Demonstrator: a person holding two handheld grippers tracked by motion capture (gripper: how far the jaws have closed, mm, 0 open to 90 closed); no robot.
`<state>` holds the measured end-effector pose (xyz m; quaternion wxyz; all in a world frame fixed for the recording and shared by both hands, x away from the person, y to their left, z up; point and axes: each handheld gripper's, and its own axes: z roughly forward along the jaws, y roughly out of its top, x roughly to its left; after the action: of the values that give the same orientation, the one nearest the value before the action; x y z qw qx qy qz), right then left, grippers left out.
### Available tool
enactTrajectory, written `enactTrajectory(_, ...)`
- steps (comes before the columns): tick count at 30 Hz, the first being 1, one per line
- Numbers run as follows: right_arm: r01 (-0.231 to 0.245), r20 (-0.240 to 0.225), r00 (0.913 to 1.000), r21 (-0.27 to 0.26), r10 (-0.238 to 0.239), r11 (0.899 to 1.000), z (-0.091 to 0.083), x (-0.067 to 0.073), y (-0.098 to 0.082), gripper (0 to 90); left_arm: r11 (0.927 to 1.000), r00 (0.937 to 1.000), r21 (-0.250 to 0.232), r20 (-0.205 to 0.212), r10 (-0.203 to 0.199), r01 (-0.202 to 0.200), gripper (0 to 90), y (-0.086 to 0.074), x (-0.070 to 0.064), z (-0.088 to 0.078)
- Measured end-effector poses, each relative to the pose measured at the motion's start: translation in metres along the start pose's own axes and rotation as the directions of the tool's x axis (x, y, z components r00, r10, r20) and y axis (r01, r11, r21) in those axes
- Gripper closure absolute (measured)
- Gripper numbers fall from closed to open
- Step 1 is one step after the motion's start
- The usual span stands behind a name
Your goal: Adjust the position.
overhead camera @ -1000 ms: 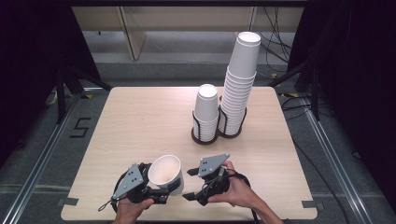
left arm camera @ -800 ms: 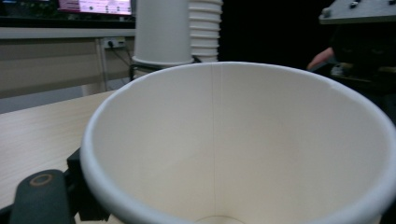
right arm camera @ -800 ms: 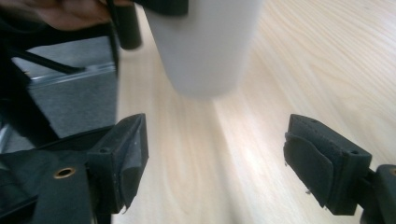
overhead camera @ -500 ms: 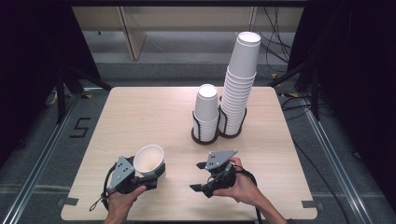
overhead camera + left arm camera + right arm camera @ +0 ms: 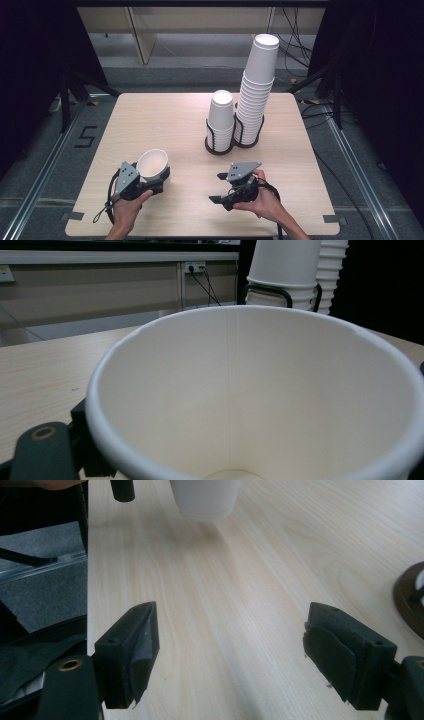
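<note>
From above, the person's left gripper [image 5: 159,178] sits near the left front corner of the table [image 5: 150,115], its jaws clamped on the lower wall of a white paper cup [image 5: 152,163], which tilts with its mouth up and toward the person. The right gripper [image 5: 218,188] rests low over the bare wood to the right, well apart from the cup, jaws spread wide with nothing between them. Farther back stand a short stack of cups [image 5: 220,121] and a tall stack [image 5: 256,90], side by side in a black wire holder [image 5: 220,146].

The left gripper view looks straight into the cup [image 5: 250,400], showing the seam down its inside, with the stacks [image 5: 290,270] rising beyond the rim.

The right gripper view shows the gap above the tabletop [image 5: 225,605] between the two wide-set pads [image 5: 135,650], and the cup's base [image 5: 205,500] at the far edge.
</note>
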<state>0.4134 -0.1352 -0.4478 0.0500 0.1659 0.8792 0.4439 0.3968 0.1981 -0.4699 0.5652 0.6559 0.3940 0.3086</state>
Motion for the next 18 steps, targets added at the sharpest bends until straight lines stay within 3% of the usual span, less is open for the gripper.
enactTrajectory(3, -0.003, 0.016, 0.9999, -0.014, 0.003, 1.0, -0.003, -0.002, -0.003, 23.2, 0.9997, 0.9996, 0.01, -0.011, -0.024, 0.024, 13.6, 0.0, 0.003, 0.005)
enactTrajectory(14, -0.017, 0.049, 0.9987, 0.002, 0.017, 1.0, -0.012, 0.0, -0.013, 22.7, 0.9999, 0.9992, 0.001, -0.037, -0.016, 0.016, 13.5, 0.003, 0.016, 0.023)
enactTrajectory(18, -0.014, 0.06, 0.9981, -0.004, 0.014, 1.0, -0.014, 0.001, -0.016, 22.6, 0.9996, 0.9987, 0.019, -0.047, -0.019, 0.02, 13.4, 0.006, 0.021, 0.029)
